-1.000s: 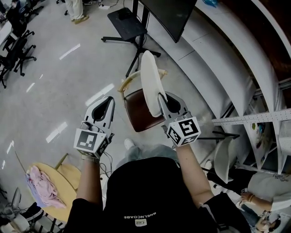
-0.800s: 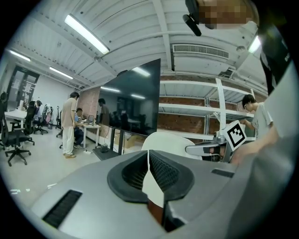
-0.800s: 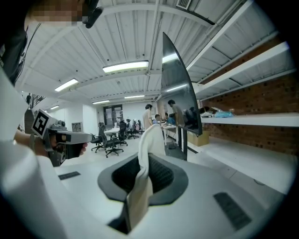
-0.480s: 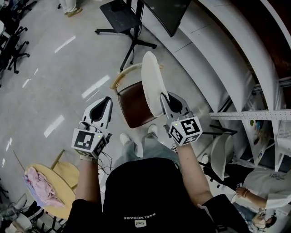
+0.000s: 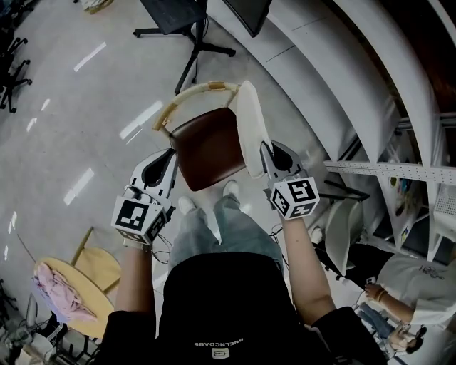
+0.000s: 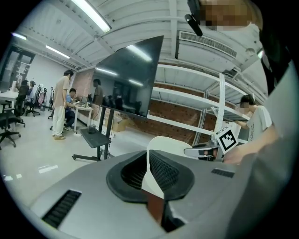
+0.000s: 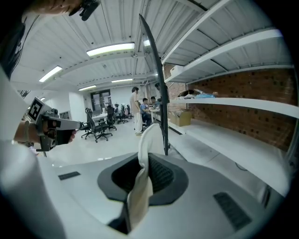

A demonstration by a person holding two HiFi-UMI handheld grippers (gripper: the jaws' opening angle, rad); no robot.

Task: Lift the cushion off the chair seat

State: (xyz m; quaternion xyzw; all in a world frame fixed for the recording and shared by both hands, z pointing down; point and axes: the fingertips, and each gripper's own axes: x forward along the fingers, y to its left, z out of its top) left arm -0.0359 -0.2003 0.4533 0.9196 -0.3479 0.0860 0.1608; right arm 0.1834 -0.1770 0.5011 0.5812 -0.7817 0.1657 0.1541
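The cream cushion (image 5: 251, 128) stands on edge, clear of the brown chair seat (image 5: 205, 148) and along its right side. My right gripper (image 5: 268, 151) is shut on the cushion's near edge; in the right gripper view the cream fabric (image 7: 140, 184) is pinched between the jaws. My left gripper (image 5: 167, 157) is shut with nothing in it, just left of the seat's near corner. From the left gripper view, the cushion (image 6: 170, 144) and a strip of brown seat (image 6: 154, 205) show past the closed jaws. The chair has a curved wooden backrest (image 5: 194, 95).
A black monitor stand (image 5: 174, 14) is beyond the chair. White curved shelving (image 5: 370, 78) runs along the right. A round wooden stool with a pink cloth (image 5: 60, 292) sits at lower left. A seated person (image 5: 410, 285) and a white chair (image 5: 349, 239) are at lower right.
Both grippers have come down and closer to the chair. The cushion, still held by the right gripper, has sunk from above the backrest to beside the seat's right edge.
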